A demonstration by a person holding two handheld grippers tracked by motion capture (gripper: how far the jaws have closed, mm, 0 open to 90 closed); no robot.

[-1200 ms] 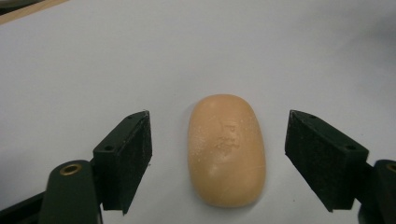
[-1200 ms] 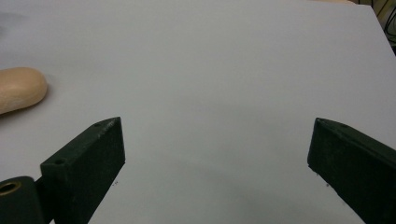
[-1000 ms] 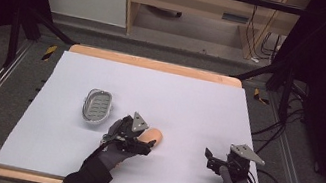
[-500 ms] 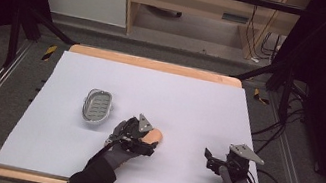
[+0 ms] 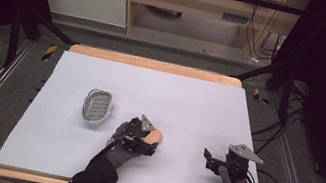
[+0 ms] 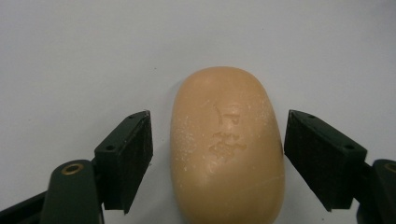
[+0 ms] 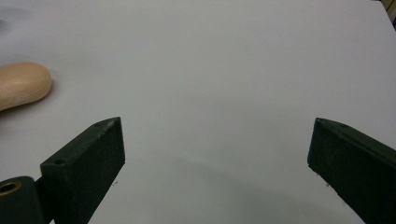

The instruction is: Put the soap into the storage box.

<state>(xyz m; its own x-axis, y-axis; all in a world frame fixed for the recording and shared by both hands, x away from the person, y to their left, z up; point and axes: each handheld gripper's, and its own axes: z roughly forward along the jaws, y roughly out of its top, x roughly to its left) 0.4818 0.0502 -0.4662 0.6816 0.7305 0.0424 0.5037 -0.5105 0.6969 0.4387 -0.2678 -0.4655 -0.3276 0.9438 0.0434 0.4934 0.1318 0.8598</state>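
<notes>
Soap (image 6: 227,144), tan oval bar, lies flat on the white worktop (image 5: 189,101) near the front edge, left of centre. In the left gripper view its long axis runs along the tongs' line, rounded far end pointing away from the camera, with a faint worn stamp on its top face. In the high view the bar (image 5: 155,135) shows at the left tongs' tip, with its free end pointing right.

Left tongs (image 6: 217,156) straddle the soap, spread a little wider than the bar; a narrow gap shows on each side and neither pad touches it. In the high view the left tongs (image 5: 135,135) sit over the bar's near end, held by a gloved hand (image 5: 122,150).

A grey oval soap dish (image 5: 97,106) with a slotted floor sits just left and slightly back of the soap, apart from it, long axis running roughly front to back. Nothing lies between dish and soap.

Right tongs (image 7: 215,158) are spread wide over bare worktop with nothing between them; the soap (image 7: 21,85) shows at that view's left edge. In the high view the right tongs (image 5: 212,160) are well apart from the soap, near the front right corner.
</notes>
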